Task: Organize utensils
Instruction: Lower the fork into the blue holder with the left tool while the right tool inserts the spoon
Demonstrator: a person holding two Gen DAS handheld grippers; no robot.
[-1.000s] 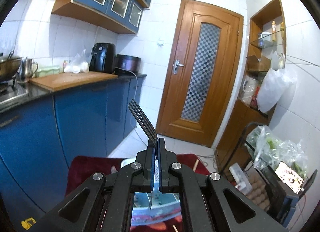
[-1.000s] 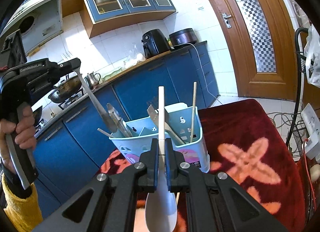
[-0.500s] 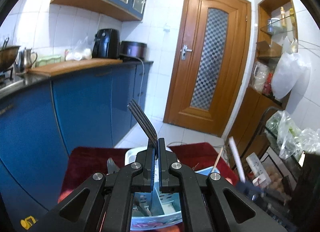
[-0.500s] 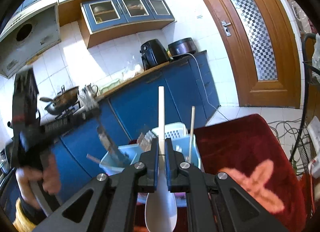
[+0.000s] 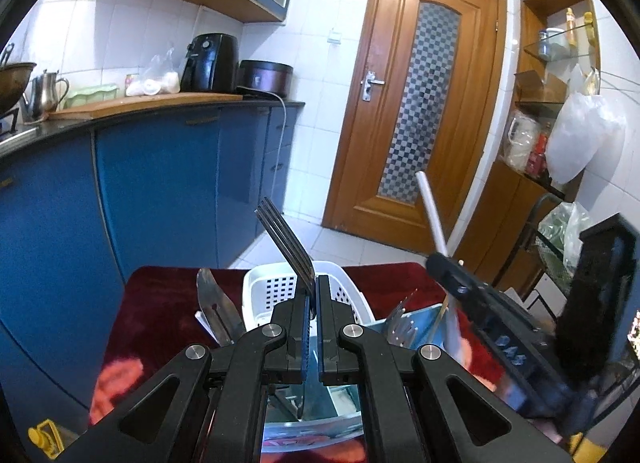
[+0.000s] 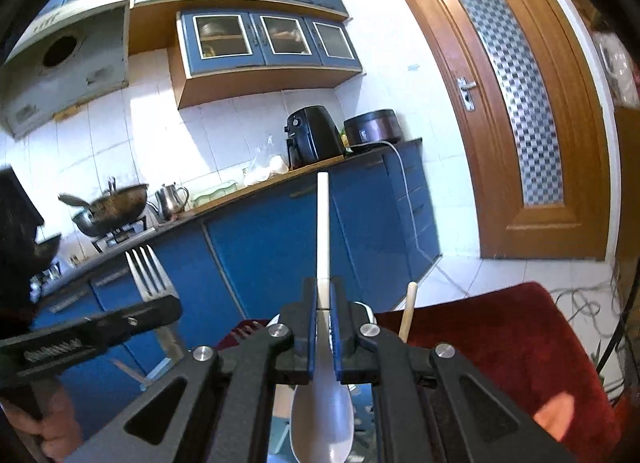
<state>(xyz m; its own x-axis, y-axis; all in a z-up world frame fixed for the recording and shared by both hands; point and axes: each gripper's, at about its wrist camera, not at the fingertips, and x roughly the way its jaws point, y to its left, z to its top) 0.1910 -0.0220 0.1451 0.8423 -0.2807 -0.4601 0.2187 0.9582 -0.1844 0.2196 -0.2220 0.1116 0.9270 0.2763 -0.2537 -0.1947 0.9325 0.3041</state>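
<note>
I have the red-clothed table (image 5: 160, 303) below both tools, with the light-blue utensil caddy (image 5: 420, 321) just under them and a white perforated basket (image 5: 264, 295) touching its far side. The caddy already holds forks and a wooden stick — space is tight.

My left gripper (image 5: 313, 291) is clamped on a fork (image 5: 286, 241), tines up and tilted, handle hanging over a compartment. My right gripper (image 6: 323, 295) is clamped on a white spoon (image 6: 323, 223), bowl down.

Judgement: 2 tools converge on 1 caddy. I should lower the fork handle-first into a free compartment, holding the right tool clear, and release only once seated.
</note>
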